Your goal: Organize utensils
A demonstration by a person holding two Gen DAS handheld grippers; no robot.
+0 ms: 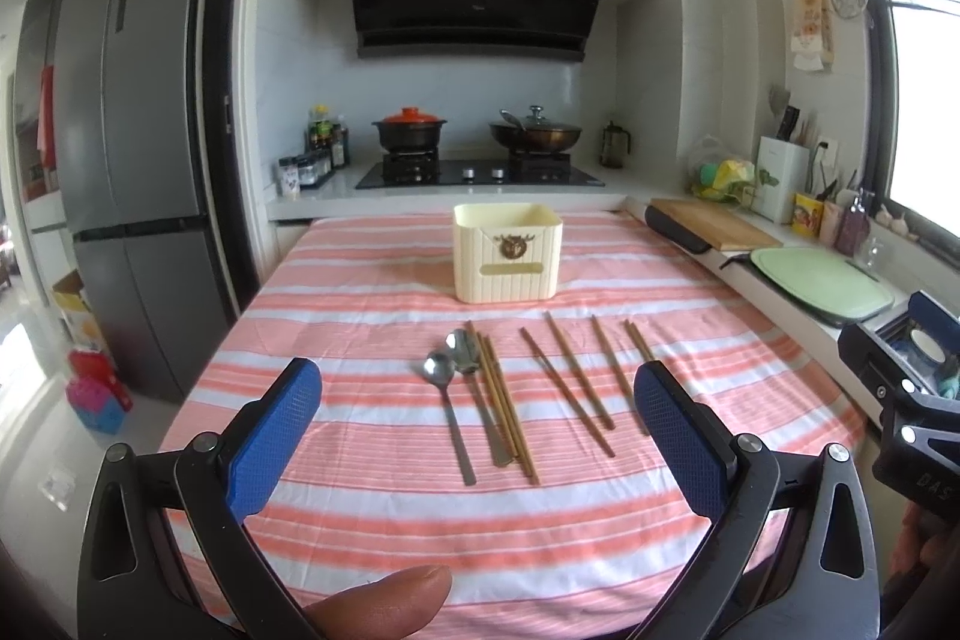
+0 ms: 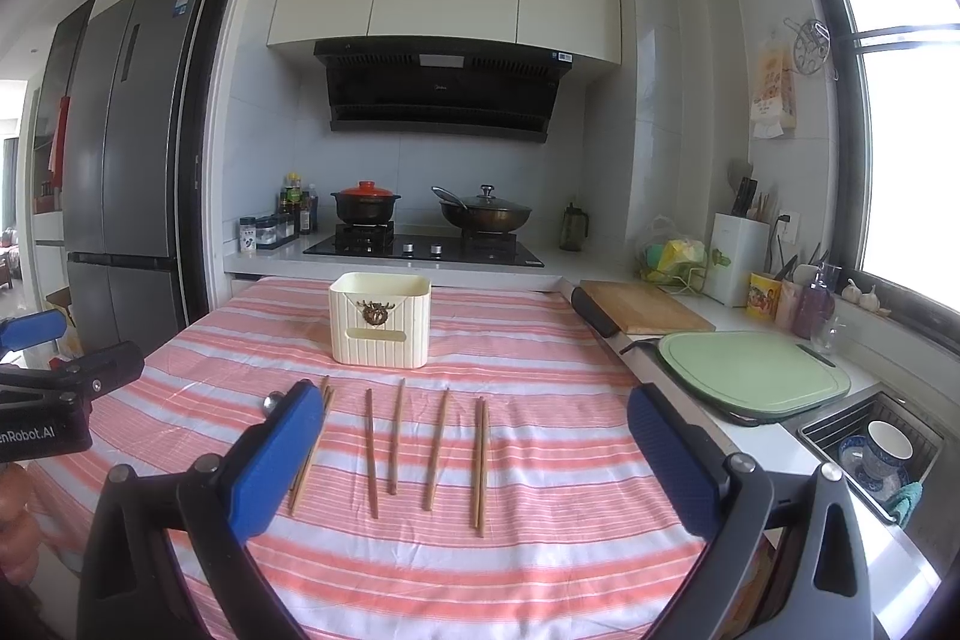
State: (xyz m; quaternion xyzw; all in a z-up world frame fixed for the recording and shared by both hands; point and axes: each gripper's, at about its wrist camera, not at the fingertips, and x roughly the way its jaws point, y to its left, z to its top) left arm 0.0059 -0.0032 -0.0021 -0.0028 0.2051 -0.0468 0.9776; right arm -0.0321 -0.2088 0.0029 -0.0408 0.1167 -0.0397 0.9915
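Both grippers, left (image 1: 477, 430) and right (image 2: 474, 451), hover wide open and empty over the table's near edge, nothing picked yet; spoons (image 1: 456, 388) and chopsticks (image 2: 396, 436) lie mid-table before the far-side holder (image 1: 507, 260), awaiting a first grasp

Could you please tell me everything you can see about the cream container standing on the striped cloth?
The cream container is a rounded-corner box, plastic by its look, with vertically ribbed walls, an open top, a brown round emblem on its front and a slot below that. It stands upright on the pink-and-white striped tablecloth, beyond the spoons and chopsticks, apart from them. Nothing shows above its rim, and neither gripper touches it.
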